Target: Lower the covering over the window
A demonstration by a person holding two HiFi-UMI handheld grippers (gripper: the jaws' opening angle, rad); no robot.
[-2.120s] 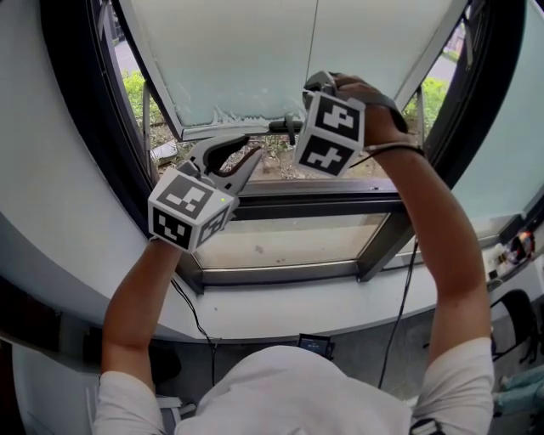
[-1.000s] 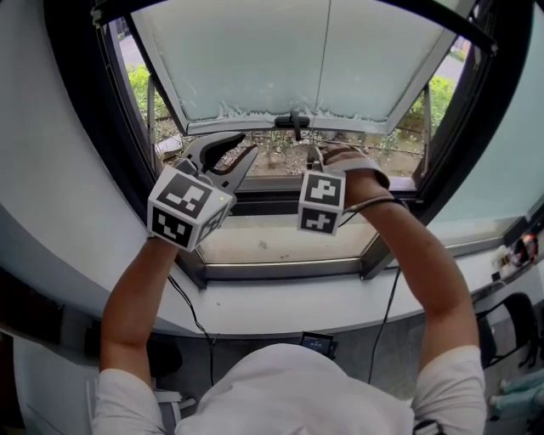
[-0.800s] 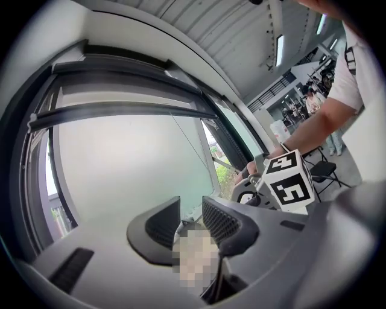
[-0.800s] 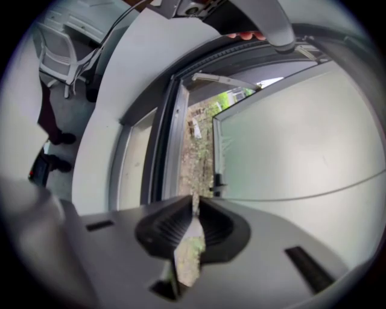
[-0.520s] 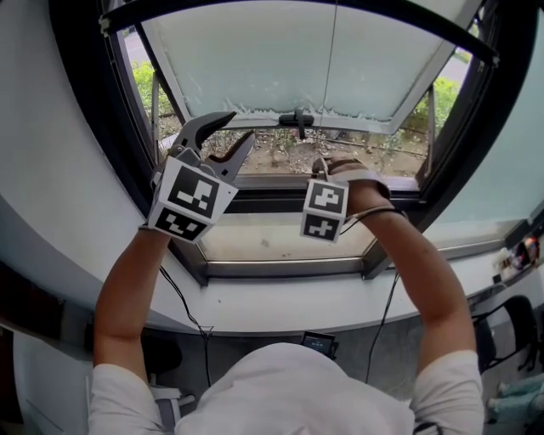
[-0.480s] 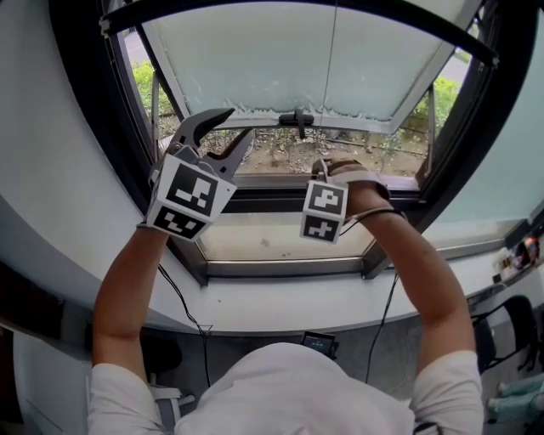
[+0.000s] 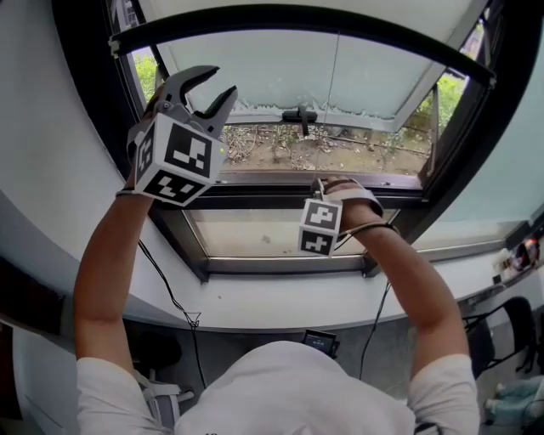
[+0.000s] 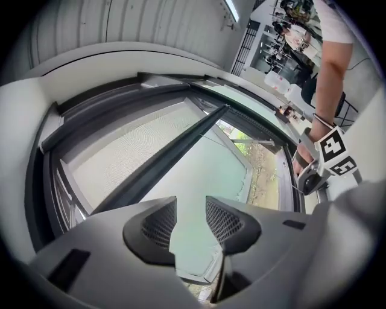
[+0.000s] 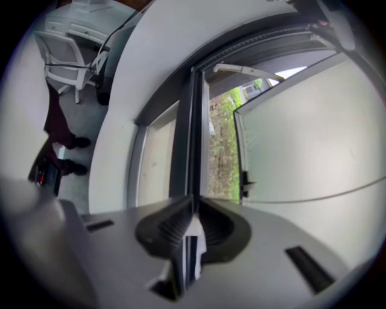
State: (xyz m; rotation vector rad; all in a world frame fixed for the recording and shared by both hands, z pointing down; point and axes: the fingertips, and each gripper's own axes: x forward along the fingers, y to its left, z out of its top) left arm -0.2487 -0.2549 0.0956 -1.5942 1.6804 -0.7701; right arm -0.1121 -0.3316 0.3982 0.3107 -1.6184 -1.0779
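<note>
Since a second ago the shade's dark bottom bar (image 7: 280,20) has come lower across the top of the window frame (image 7: 280,180). The right gripper (image 9: 192,210) has sunk toward the frame's lower rail, and the left gripper (image 7: 219,82) has risen to the frame's upper left corner.

The grey mesh shade (image 8: 120,157) covers only the topmost part of the frame's opening, ending at the bar. A thin pull cord (image 7: 337,76) runs from the middle of the bar down to the right gripper. That gripper's jaws are pressed together on the cord, with a white piece (image 9: 194,232) pinched between the pads, just in front of the lower rail.

The left gripper's jaws have just been opening. They stand well apart with nothing between them, pointing at the shade.

Beyond the frame a frosted sash (image 7: 255,76) is tilted outward. Its black handle (image 7: 302,115) sits at its lower edge, above the ground and greenery (image 7: 357,149) outside. A white sill (image 7: 280,302) curves below the frame.
</note>
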